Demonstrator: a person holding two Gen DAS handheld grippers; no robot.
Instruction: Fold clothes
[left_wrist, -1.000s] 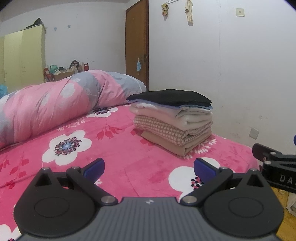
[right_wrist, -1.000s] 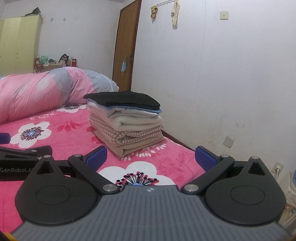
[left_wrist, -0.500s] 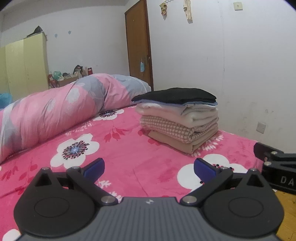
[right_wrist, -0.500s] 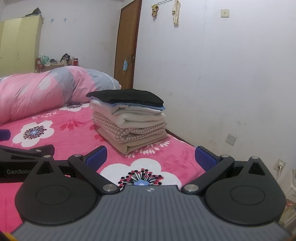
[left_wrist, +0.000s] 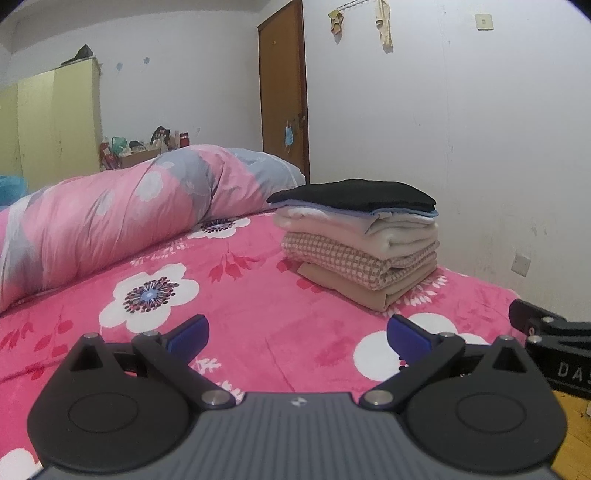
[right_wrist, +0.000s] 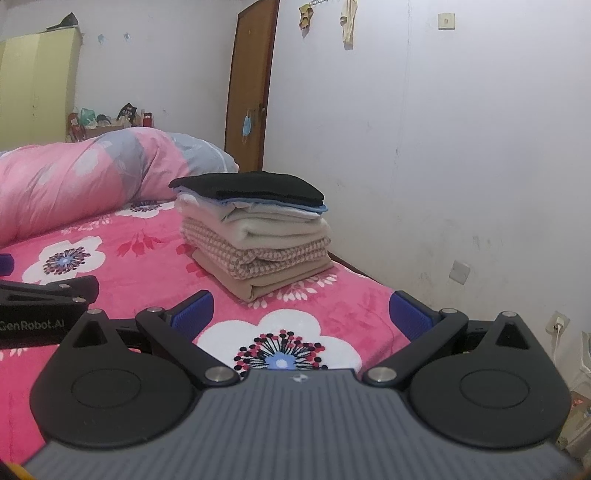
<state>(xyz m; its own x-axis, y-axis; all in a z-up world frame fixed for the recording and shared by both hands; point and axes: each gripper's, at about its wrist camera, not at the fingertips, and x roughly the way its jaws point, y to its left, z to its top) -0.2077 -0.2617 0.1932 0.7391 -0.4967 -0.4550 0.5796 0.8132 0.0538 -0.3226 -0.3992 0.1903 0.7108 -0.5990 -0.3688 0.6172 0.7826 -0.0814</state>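
A neat stack of folded clothes (left_wrist: 364, 240) (right_wrist: 258, 236) rests on the pink flowered bed, near its right edge by the wall. A black garment (left_wrist: 354, 194) tops it, over blue, cream, checked and tan layers. My left gripper (left_wrist: 297, 336) hovers open and empty over the bed, well short of the stack. My right gripper (right_wrist: 299, 314) is likewise open and empty, near the bed's front right corner. Each gripper shows at the edge of the other's view: the right one (left_wrist: 554, 343), the left one (right_wrist: 44, 299).
A rolled pink and grey quilt (left_wrist: 122, 218) lies along the back left of the bed (left_wrist: 258, 314). A white wall (right_wrist: 443, 166) runs close on the right, with a brown door (left_wrist: 282, 96) behind. Yellow wardrobes (left_wrist: 55, 122) stand far left. Wooden floor (left_wrist: 576, 424) shows past the bed's corner.
Both views have shifted slightly, so the stack sits a little further right and lower in frame. Both grippers stay open and empty. The stack has not changed.
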